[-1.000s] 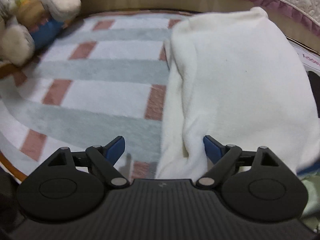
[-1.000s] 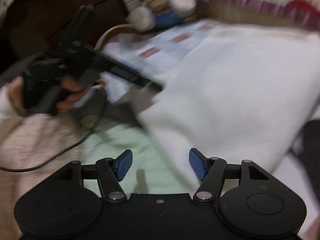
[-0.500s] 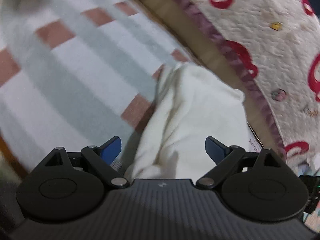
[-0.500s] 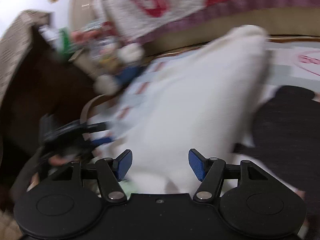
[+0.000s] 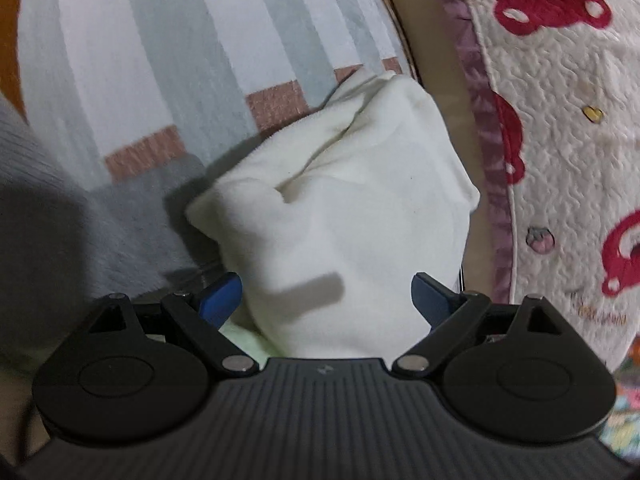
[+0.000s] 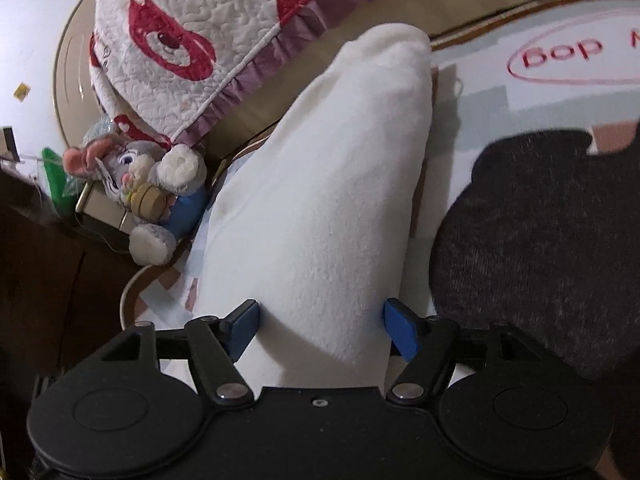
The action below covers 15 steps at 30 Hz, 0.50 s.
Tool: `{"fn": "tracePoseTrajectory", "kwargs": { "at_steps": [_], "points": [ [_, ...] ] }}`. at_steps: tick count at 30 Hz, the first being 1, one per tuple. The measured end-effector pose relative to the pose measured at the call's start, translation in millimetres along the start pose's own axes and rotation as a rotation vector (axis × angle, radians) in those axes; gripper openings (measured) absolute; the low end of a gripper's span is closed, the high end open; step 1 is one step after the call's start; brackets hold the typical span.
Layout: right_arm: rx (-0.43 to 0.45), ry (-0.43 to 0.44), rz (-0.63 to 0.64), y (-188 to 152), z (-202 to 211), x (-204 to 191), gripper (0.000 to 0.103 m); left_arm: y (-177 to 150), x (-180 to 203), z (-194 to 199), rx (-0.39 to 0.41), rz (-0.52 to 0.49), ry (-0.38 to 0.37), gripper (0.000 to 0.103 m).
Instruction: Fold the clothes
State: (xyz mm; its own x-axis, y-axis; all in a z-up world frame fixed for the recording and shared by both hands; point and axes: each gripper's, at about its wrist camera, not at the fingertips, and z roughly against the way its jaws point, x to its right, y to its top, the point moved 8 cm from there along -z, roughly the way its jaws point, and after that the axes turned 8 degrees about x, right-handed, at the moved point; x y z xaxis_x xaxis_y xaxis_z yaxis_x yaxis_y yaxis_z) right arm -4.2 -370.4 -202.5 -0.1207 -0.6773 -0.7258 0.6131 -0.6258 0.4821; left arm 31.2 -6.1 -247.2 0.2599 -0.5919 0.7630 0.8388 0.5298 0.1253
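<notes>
A white fleece garment (image 5: 344, 200) lies bunched in a narrow heap on the striped blanket (image 5: 168, 52). In the left wrist view its near end runs between the blue pads of my left gripper (image 5: 326, 300), which stands open; the pads do not press the cloth. The right wrist view shows the same white garment (image 6: 328, 200) as a long roll reaching away from me. My right gripper (image 6: 322, 330) straddles its near end and its jaws are opening, with the fleece filling the gap between the pads.
A quilt with red bears (image 5: 560, 128) (image 6: 192, 40) lies along the far side. A plush toy (image 6: 160, 188) sits left of the roll. A dark grey garment (image 6: 540, 240) lies to the right, a light grey one (image 5: 48, 220) to the left.
Both views have rolled and closed in on the white garment, which went from spread flat to a narrow heap. The other gripper and hand have left the right wrist view.
</notes>
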Motion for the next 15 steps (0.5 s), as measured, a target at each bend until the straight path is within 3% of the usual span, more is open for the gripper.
{"fn": "tracePoseTrajectory", "kwargs": {
  "at_steps": [2,4,6,10,11,12,15],
  "points": [
    [0.013,-0.009,0.016,2,3,-3,0.074,1,-7,-10,0.038,0.049,0.041,0.092],
    [0.033,-0.010,0.008,3,10,-3,0.074,5,-15,-11,0.129,0.058,0.107,0.090],
    [0.041,-0.007,-0.009,2,13,-1,0.074,9,-14,-8,0.205,0.005,0.149,0.090],
    [0.041,-0.016,-0.012,-1,10,4,0.074,9,-15,-15,0.238,-0.073,0.196,0.088],
    [0.045,-0.022,-0.003,1,9,5,0.074,8,-15,-16,0.248,-0.084,0.213,0.082],
    [0.070,-0.039,0.030,6,7,4,0.074,7,-15,-15,0.256,-0.094,0.228,0.069],
    [0.145,-0.136,0.204,33,0,-4,0.074,9,-13,-4,0.285,-0.115,0.213,0.055]
  ]
}}
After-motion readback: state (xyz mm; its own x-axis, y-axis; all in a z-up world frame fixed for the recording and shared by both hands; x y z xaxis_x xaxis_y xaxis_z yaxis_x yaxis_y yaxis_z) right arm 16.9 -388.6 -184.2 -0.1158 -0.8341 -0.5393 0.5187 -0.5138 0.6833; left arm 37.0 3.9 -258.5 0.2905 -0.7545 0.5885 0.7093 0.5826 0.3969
